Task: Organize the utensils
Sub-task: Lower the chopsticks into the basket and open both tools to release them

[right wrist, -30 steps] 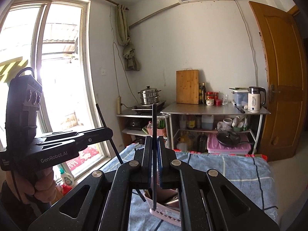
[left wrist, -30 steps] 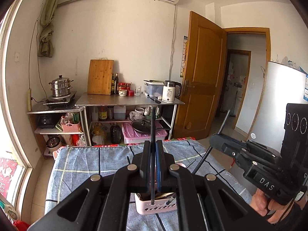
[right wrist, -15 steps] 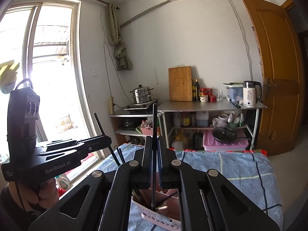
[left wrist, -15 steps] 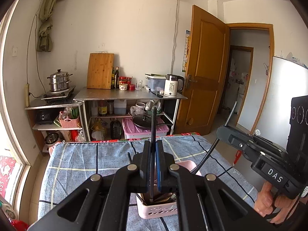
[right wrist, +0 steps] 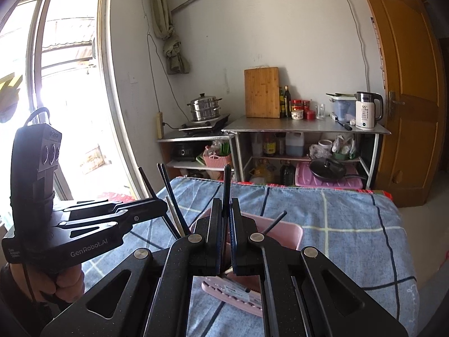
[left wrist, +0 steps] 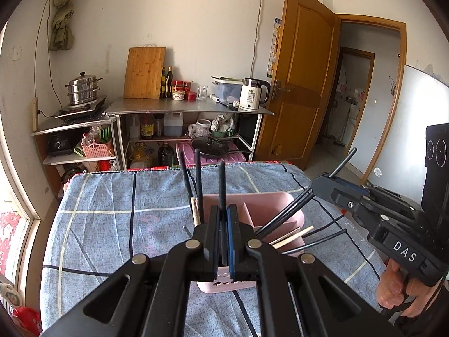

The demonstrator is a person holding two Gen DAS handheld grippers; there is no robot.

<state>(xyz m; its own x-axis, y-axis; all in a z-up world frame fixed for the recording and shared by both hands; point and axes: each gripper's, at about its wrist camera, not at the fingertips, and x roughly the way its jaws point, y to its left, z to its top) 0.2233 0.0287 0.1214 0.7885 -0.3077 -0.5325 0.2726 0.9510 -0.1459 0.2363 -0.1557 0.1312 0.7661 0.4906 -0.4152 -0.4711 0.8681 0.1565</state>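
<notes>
Blue checked tablecloth (left wrist: 118, 224), pink utensil holder (left wrist: 269, 210), both grippers clamping black chopsticks (left wrist: 222, 185)

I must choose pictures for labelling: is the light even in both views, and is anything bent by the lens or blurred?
Right wrist view: the window is blown out white and the left gripper reads as a dark shape. Left wrist view: even light, no glare; the door bows at the edge. Both views are sharp.
</notes>
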